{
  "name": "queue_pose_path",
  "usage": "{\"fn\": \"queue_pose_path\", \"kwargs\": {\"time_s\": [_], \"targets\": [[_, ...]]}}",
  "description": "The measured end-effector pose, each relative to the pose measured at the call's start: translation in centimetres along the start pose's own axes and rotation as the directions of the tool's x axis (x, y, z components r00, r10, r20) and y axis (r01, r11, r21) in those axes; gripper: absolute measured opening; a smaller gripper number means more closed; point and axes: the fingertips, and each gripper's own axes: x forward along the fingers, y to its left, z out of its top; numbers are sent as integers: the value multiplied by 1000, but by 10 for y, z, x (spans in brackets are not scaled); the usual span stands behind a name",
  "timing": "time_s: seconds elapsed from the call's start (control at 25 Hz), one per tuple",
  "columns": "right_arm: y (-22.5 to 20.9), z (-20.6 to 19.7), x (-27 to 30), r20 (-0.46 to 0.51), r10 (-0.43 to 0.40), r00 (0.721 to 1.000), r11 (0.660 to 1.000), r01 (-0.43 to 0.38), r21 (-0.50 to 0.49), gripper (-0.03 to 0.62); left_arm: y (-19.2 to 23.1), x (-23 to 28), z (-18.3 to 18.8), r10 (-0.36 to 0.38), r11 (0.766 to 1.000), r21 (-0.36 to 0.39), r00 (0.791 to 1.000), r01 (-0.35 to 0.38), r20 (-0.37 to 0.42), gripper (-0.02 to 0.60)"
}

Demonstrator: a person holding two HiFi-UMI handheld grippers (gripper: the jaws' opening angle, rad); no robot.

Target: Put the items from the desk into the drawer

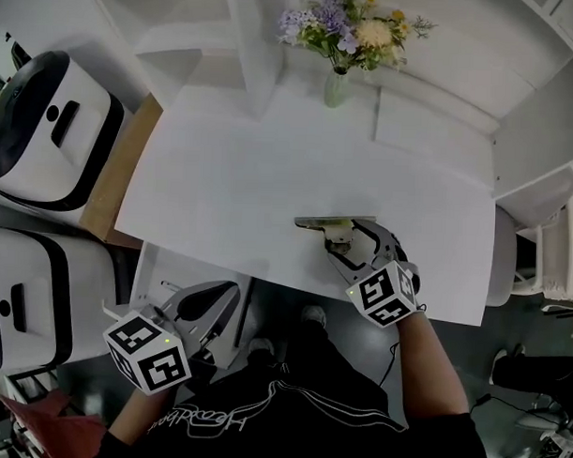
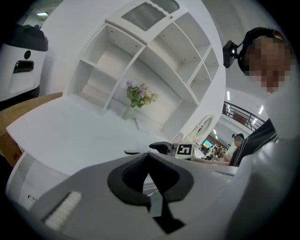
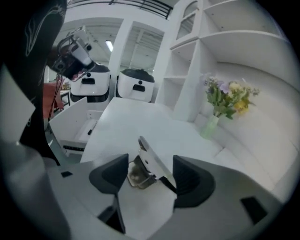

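Item: a small metal piece (image 1: 335,222) (image 3: 149,161), with a long flat silvery bar tilted over a brownish base.
Position: it stood on the white desk (image 1: 260,175) near the front edge, between the parted fingers (image 3: 110,174) of the right gripper (image 3: 150,174).
Drawer: the white drawer (image 1: 177,274) (image 3: 75,123) was pulled open below the desk's left front edge.
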Motion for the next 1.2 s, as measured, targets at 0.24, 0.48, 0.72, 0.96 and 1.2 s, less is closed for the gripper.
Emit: {"fn": "queue_pose_path", "kwargs": {"time_s": [0.24, 0.48, 0.72, 0.96, 1.2], "targets": [[-3, -6, 17, -20, -25, 999, 983, 20, -182, 195, -3, 14, -6, -58, 992, -114, 998, 57, -10, 9], [-4, -9, 18, -21, -70, 997, 943, 60, -327, 72, 4, 14, 4, -7, 999, -31, 1000, 7, -7, 9], [-6, -7, 20, -31, -103, 994, 895, 80, -439, 17, 15, 7, 15, 16, 999, -35, 1000, -15, 27, 9], [-8, -4, 22, -46, -110, 993, 883, 76, -463, 9, 16, 3, 14, 16, 999, -40, 999, -14, 31, 9], [-9, 10, 14, -27, -133, 991, 892, 107, -439, 9, 20, -9, 15, 24, 999, -45, 998, -21, 53, 9]]}}
